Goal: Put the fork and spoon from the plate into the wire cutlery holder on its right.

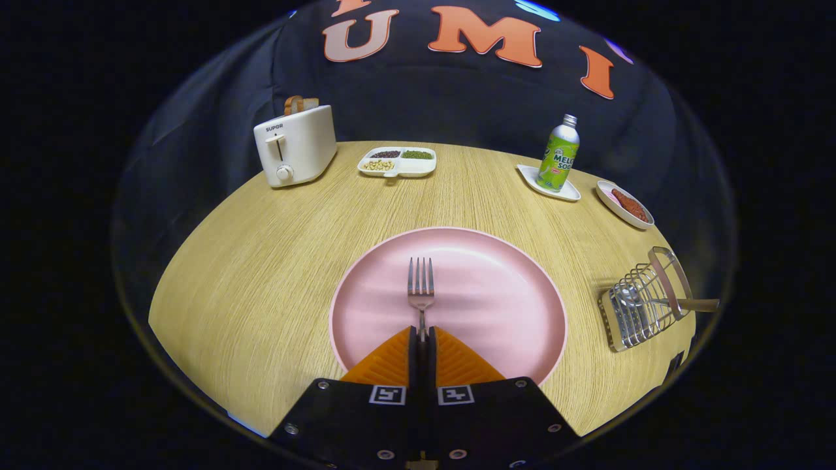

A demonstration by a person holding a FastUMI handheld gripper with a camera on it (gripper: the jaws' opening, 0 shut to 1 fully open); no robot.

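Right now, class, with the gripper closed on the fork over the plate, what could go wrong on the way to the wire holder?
1. The gripper pinches only the thin handle of the fork, so it may swivel or slip out and drop onto the pink plate.
2. The spoon already lies in the wire cutlery holder, handle sticking out, so the fork could snag on it or on the wires.
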